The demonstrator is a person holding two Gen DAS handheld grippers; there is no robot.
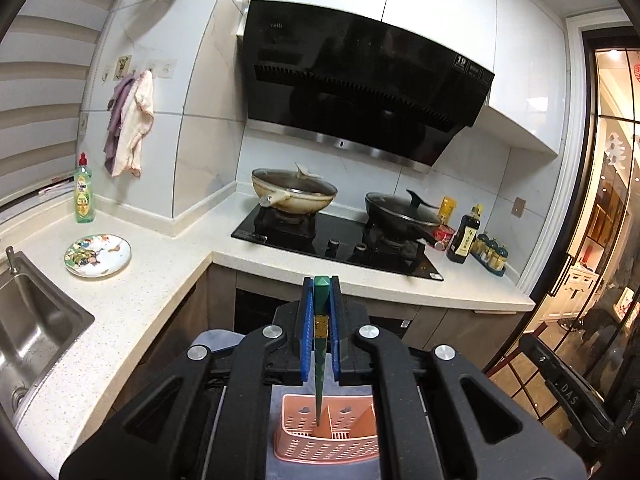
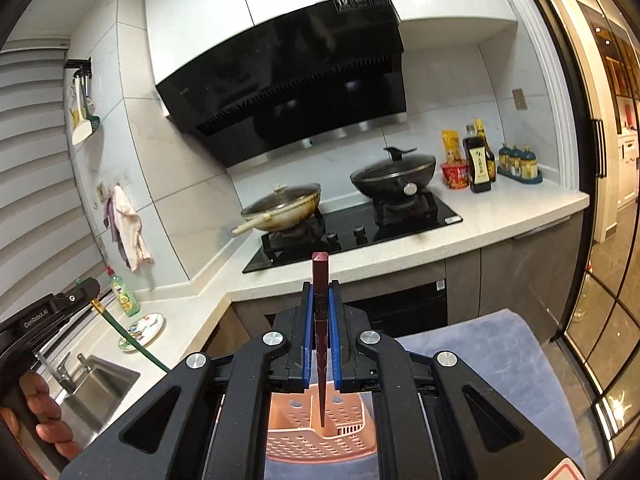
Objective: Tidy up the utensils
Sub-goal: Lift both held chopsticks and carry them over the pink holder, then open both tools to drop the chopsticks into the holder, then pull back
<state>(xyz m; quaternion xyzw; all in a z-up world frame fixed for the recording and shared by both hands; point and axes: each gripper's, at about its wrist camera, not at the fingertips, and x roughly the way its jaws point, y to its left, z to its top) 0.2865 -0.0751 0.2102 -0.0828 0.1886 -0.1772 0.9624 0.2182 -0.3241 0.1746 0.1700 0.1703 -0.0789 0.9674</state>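
My left gripper (image 1: 321, 292) is shut on a green chopstick (image 1: 320, 344) that hangs tip-down between the blue pads over a pink perforated utensil basket (image 1: 328, 446). In the right wrist view, my right gripper (image 2: 320, 294) is shut on a dark red chopstick (image 2: 321, 344), its tip pointing down above the same pink basket (image 2: 320, 440). The basket stands on a grey-blue cloth (image 2: 492, 352). At the left of the right wrist view the left gripper's body (image 2: 48, 316) shows with the green chopstick (image 2: 132, 340) slanting down, held by a person's hand (image 2: 44, 408).
An L-shaped white counter (image 1: 132, 308) carries a sink (image 1: 32, 332), a patterned plate (image 1: 97, 255) and a green soap bottle (image 1: 83, 190). A black hob (image 1: 336, 240) holds two lidded woks under a black hood (image 1: 360, 76). Sauce bottles (image 2: 478, 164) stand at the right.
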